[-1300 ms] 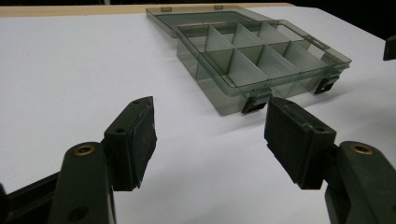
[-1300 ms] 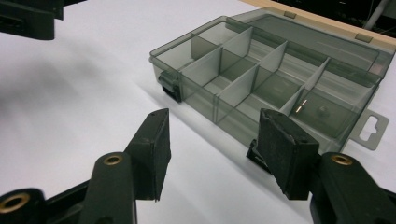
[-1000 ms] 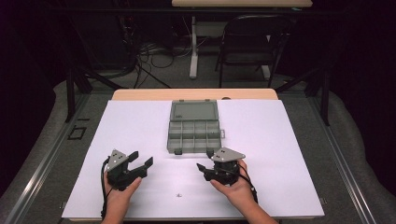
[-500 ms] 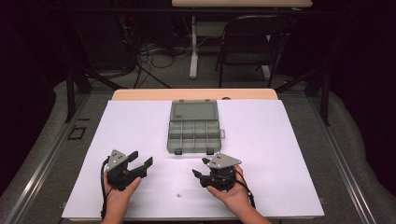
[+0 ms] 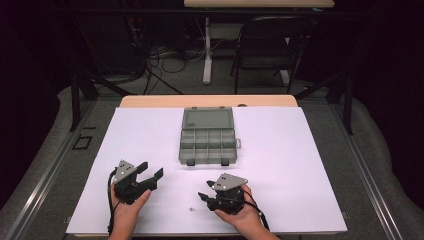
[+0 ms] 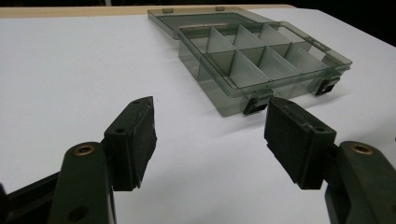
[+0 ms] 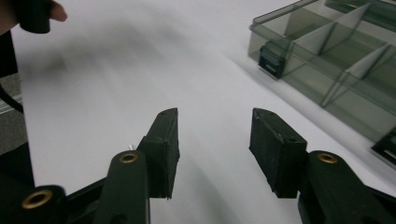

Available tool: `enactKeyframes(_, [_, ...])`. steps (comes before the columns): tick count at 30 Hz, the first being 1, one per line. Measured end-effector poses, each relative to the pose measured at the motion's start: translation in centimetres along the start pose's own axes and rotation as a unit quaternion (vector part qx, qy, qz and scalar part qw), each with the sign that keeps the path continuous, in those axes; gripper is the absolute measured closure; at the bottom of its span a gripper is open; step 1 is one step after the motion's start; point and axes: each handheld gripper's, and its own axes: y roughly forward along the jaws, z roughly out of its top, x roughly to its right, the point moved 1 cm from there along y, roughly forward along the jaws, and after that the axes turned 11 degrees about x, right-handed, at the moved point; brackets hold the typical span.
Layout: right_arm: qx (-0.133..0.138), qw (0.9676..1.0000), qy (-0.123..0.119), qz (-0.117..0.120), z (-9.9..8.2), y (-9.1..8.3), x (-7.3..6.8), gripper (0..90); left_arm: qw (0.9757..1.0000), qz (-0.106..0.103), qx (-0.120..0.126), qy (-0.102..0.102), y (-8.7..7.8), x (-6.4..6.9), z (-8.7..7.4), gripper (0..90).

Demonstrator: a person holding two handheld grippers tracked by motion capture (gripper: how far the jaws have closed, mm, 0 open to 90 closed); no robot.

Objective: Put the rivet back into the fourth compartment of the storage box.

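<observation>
The right gripper (image 5: 206, 198) is hovering low over the white counter (image 5: 300, 165), its jaws standing apart with nothing between them; they have just been closing a little. In the right gripper view, a small metal screw (image 7: 131, 147) is peeking out just beside the outer edge of the left-hand jaw, lying on the counter outside the gap. From the high view the same screw (image 5: 190, 209) is lying just ahead of and slightly to the side of the right gripper's jaw tips, near them but not touching as far as can be told.

The left gripper (image 5: 151, 172) is resting in the person's left hand (image 5: 125, 207), its jaws spread wide and holding nothing. In the left gripper view the bare counter is showing between them, and the compartment box (image 6: 261, 65) of smoky clear plastic is lying beyond the right-hand jaw, its lid (image 6: 205, 16) folded open and flat behind it, its two dark latches facing the jaws.

In the right gripper view, the compartment box is sitting beyond and to the right of the right-hand jaw, well apart from it. The right hand (image 5: 245, 217) is gripping its tool from behind.
</observation>
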Motion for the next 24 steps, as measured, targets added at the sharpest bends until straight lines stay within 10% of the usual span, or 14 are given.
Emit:
enactKeyframes(13, [-0.035,0.9973,-0.008,0.063,-1.0,1.4,-1.6,77.0,1.0,-0.001,0.0,0.001,0.0,0.0,0.0,33.9])
enactKeyframes(24, [-0.036,0.9964,-0.003,0.077,-1.3,1.9,-2.0,79.8,1.0,-0.001,-0.001,0.002,0.0,0.0,0.0,33.9])
